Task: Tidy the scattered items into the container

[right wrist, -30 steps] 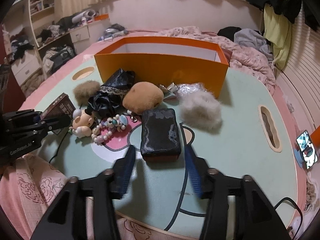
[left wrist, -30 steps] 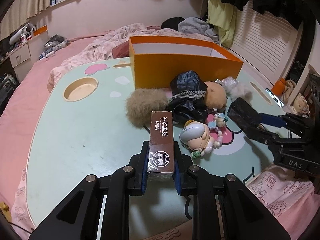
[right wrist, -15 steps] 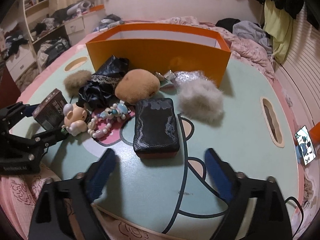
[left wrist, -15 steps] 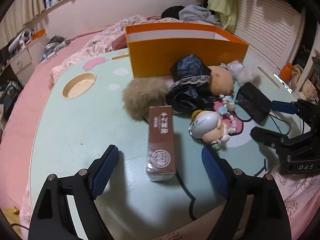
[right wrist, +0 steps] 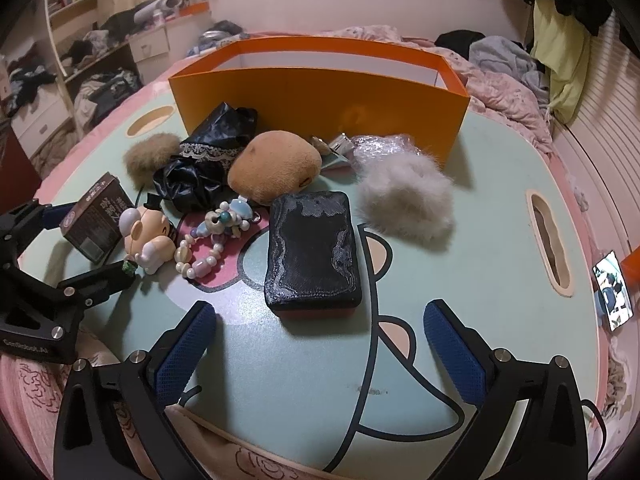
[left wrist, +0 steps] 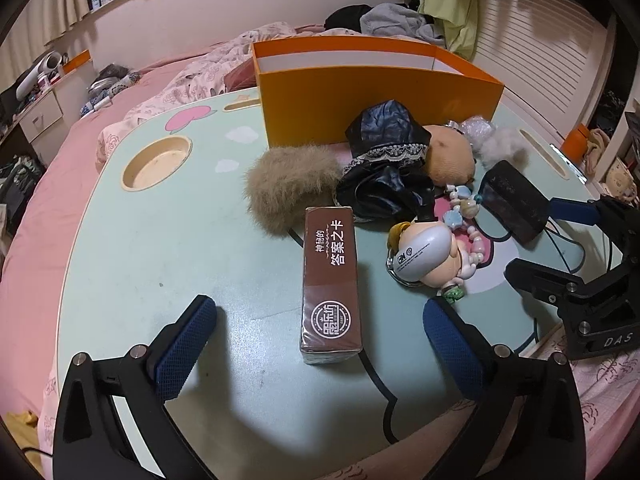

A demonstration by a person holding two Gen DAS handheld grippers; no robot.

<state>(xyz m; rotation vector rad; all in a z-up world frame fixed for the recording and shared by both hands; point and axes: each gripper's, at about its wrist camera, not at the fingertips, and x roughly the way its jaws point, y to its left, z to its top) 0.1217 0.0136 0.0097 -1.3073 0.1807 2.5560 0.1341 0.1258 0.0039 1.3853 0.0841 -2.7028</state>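
Scattered items lay on the table (left wrist: 120, 260) near the orange container (right wrist: 320, 100). Left gripper (left wrist: 320, 344) jaws were opening around the untouched brown card box (left wrist: 330, 280); right gripper (right wrist: 320, 344) jaws were opening, black pouch (right wrist: 312, 252) just beyond, untouched.

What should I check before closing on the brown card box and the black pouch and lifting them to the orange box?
1. Left gripper jaws opening, pads off the brown card box lying between them: ok.
2. Right gripper jaws opening, black pouch just ahead, untouched: ok.
3. Orange box upright, top open: ok.
4. Orange box has room inside: cannot tell, floor hidden.
5. Doll keychain close beside the card box, could snag: not ok.
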